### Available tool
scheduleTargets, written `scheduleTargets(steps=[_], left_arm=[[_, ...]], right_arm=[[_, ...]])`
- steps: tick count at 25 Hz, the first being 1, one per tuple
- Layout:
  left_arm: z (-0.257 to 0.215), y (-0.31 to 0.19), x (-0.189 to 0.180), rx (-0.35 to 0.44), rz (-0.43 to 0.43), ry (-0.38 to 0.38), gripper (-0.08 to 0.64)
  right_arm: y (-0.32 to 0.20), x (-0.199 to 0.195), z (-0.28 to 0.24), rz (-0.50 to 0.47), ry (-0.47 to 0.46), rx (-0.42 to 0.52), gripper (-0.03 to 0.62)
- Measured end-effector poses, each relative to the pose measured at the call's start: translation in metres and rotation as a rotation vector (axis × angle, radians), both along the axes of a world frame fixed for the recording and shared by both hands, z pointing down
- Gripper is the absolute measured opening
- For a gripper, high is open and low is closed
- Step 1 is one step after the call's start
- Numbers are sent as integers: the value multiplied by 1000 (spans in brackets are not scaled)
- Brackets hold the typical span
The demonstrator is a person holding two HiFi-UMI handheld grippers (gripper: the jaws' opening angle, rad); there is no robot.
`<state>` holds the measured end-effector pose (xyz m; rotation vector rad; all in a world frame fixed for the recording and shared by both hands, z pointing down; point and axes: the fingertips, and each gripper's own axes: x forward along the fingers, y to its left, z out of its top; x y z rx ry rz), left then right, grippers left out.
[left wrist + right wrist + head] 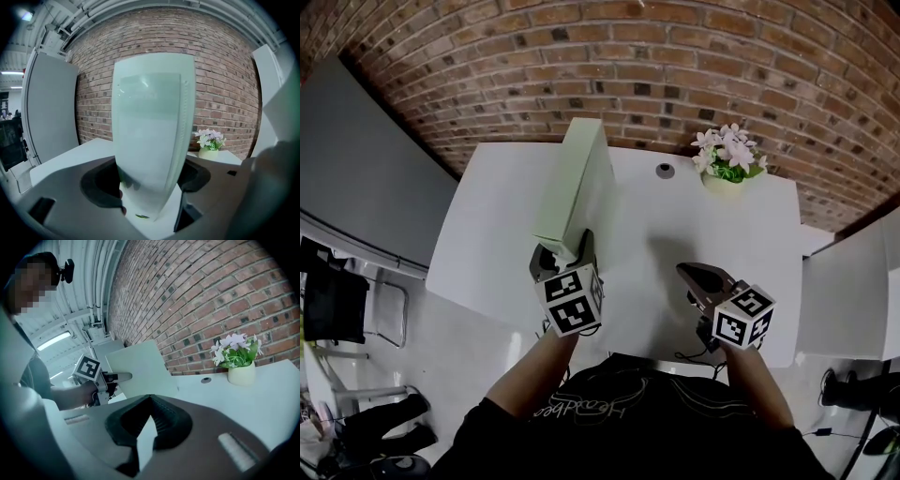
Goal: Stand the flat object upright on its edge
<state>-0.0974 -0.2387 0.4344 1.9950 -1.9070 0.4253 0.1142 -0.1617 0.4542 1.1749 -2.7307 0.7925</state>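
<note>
The flat object is a pale green box [572, 183], raised off its broad face and leaning over the white table [487, 206]. My left gripper [565, 251] is shut on its near end, one jaw on each broad face. In the left gripper view the box [150, 131] rises from between the jaws of the left gripper [150, 187] and fills the middle. The right gripper view shows the box [140, 364] side-on, held by the left gripper [115, 377]; whether its low corner touches the table I cannot tell. My right gripper [698, 275] hovers to the right, shut and empty [150, 416].
A small pot of white flowers [727, 159] stands at the table's far right, with a round cable hole [665, 170] to its left. A brick wall runs behind the table. A grey panel [356, 169] stands off the left side.
</note>
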Motion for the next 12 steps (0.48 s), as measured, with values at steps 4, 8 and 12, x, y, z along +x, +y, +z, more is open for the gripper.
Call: scheduleTargets(steps=[4, 8, 12], left_arm=[[0, -21, 2, 12, 0, -5, 328], [1, -40, 5, 19, 8, -8, 328], [1, -58, 9, 25, 10, -10, 328]], right_arm=[[-13, 2, 3, 9, 8, -7, 6], [-25, 5, 6, 23, 20, -16, 6], [-35, 6, 7, 31, 29, -26, 6]])
